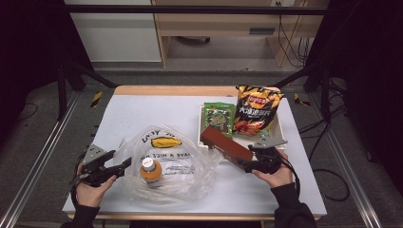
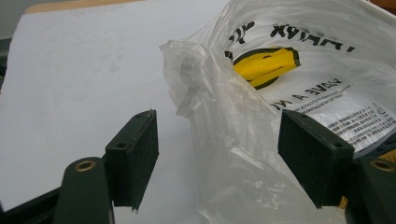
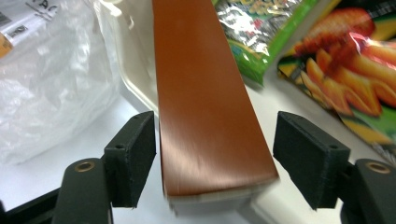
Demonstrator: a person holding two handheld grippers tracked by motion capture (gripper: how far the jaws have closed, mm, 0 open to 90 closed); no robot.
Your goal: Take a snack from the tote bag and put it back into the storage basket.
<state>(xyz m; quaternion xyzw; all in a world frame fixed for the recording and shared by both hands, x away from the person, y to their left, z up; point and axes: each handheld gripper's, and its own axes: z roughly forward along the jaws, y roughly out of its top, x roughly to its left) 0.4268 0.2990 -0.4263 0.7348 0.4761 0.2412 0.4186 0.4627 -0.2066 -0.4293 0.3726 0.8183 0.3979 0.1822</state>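
High view: left tongs gape around the crumpled plastic bag's edge, which veils an orange bottle; right tongs, open, straddle a brown box on the white worktop.

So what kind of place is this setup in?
Probably a lab recording station, not a home: a white table framed by black metal rails, loose cables on the floor, and staged snacks like the chip bag.
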